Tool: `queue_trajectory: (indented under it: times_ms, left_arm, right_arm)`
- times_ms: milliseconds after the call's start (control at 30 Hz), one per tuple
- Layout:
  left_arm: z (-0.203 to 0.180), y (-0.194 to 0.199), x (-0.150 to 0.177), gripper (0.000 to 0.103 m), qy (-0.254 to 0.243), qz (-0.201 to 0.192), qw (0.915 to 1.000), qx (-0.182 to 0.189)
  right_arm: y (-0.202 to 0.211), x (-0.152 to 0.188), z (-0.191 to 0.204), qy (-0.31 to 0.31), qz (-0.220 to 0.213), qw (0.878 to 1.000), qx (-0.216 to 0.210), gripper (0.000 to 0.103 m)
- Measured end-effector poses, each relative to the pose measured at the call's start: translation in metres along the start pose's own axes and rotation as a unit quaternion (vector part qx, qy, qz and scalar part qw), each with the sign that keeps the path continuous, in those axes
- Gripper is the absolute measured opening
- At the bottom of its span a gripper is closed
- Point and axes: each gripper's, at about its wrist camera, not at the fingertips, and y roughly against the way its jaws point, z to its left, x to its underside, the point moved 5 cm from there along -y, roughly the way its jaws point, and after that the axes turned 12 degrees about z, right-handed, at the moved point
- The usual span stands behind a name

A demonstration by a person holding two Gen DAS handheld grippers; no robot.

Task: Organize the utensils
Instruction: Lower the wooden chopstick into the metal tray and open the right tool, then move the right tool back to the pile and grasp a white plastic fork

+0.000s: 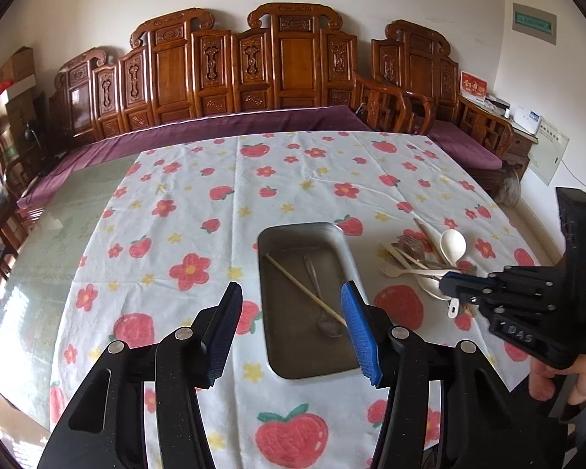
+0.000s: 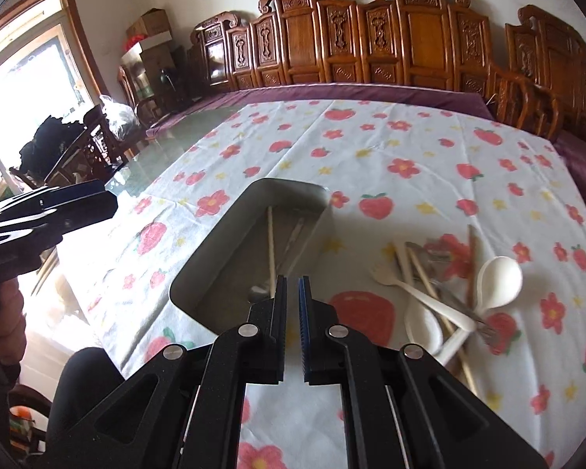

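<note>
A metal tray [image 1: 271,351] [image 2: 215,234] sits on the strawberry tablecloth and holds a wooden chopstick [image 1: 293,279] [image 2: 270,242] and a metal spoon [image 1: 319,297]. A pile of utensils [image 1: 422,262] [image 2: 441,293] lies right of the tray: white spoons, a white fork, metal forks, chopsticks. My left gripper [image 1: 291,293] is open and empty above the tray's near end. My right gripper [image 2: 292,289] is shut with nothing between its pads, above the tray's near right corner; in the left wrist view [image 1: 449,285] it hovers by the pile.
The tablecloth [image 1: 293,179] covers most of a glass-topped table [image 1: 78,195]. A carved wooden bench with a purple cushion [image 1: 234,125] runs along the far side. Chairs and boxes stand at the left by a window [image 2: 27,78].
</note>
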Motion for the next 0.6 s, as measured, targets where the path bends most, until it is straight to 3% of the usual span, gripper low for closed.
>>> queue_trajectory:
  times_ms: [167,267,300,600]
  left_arm:
    - [-0.024,-0.008,0.004,0.053,-0.01,0.004,0.9999,0.013]
    - [-0.041,-0.02,0.006,0.053,-0.016,0.012,0.9996,0.022]
    - [-0.046,-0.024,0.006,0.053,-0.017,0.014,0.9994,0.024]
    - [-0.084,-0.055,0.016,0.053,-0.034,0.036,0.998,0.039]
  right_arm:
    - [0.025,0.026,-0.031,-0.002,-0.009,0.999,0.032,0.008]
    - [0.032,0.041,-0.055,-0.005,-0.008,0.998,0.057,0.021]
    - [0.032,0.045,-0.061,-0.008,-0.008,0.998,0.061,0.024]
    - [0.003,0.066,-0.111,-0.023,0.018,0.996,0.087,0.028]
